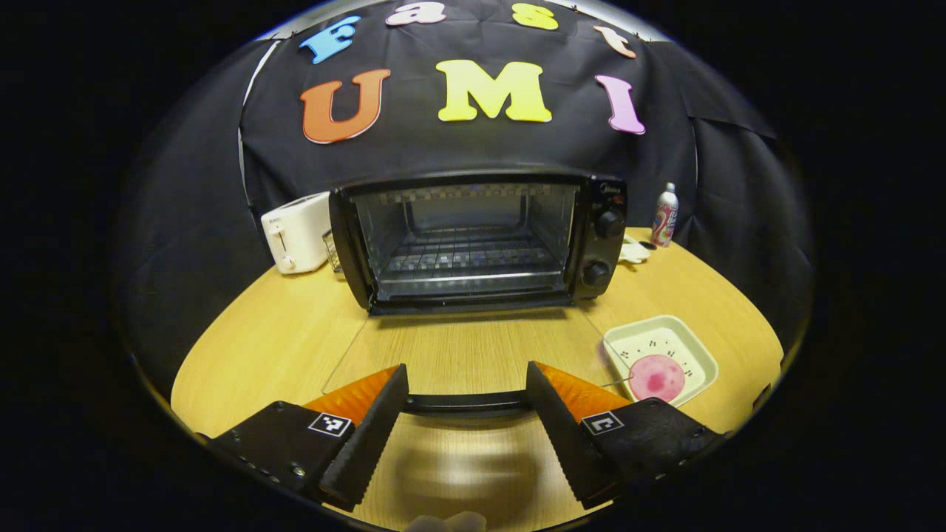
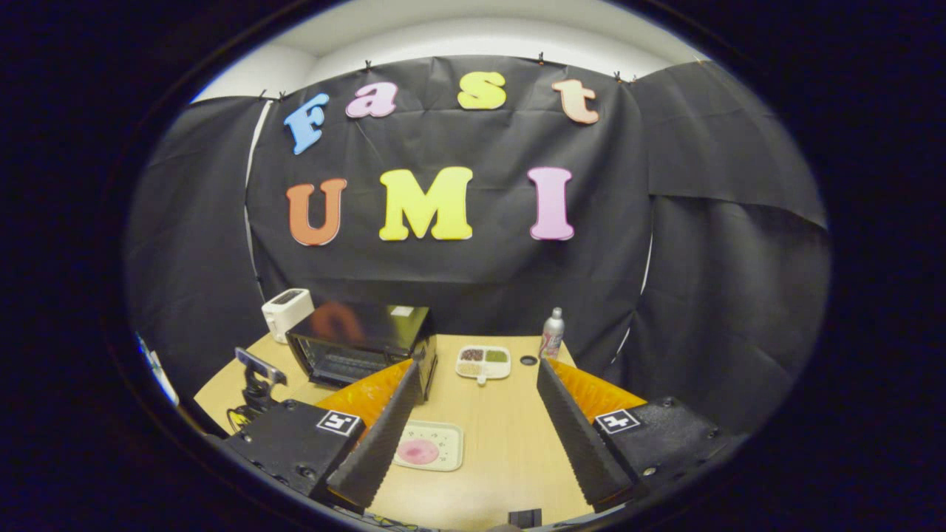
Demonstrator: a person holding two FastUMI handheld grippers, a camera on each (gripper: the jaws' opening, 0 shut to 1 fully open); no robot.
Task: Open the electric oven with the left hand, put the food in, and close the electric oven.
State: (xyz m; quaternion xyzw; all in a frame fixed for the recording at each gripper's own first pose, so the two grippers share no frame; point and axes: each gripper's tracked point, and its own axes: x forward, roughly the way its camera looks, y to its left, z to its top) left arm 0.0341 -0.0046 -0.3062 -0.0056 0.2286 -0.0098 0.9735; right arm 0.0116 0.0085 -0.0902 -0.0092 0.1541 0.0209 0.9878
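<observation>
The black electric oven stands at the back of the round wooden table, its inside and wire rack bare. Its glass door lies flat toward me. The door's black handle runs across the gap of my left gripper, which is open and not pressing on it. The food, a round pink piece, lies on a pale square plate to the right of the door. My right gripper is open and empty, high above the table, with the oven and the plate below.
A white toaster stands left of the oven. A spray bottle and a small white object are at its right. In the right gripper view a divided dish sits near the bottle. The table's edge curves close by.
</observation>
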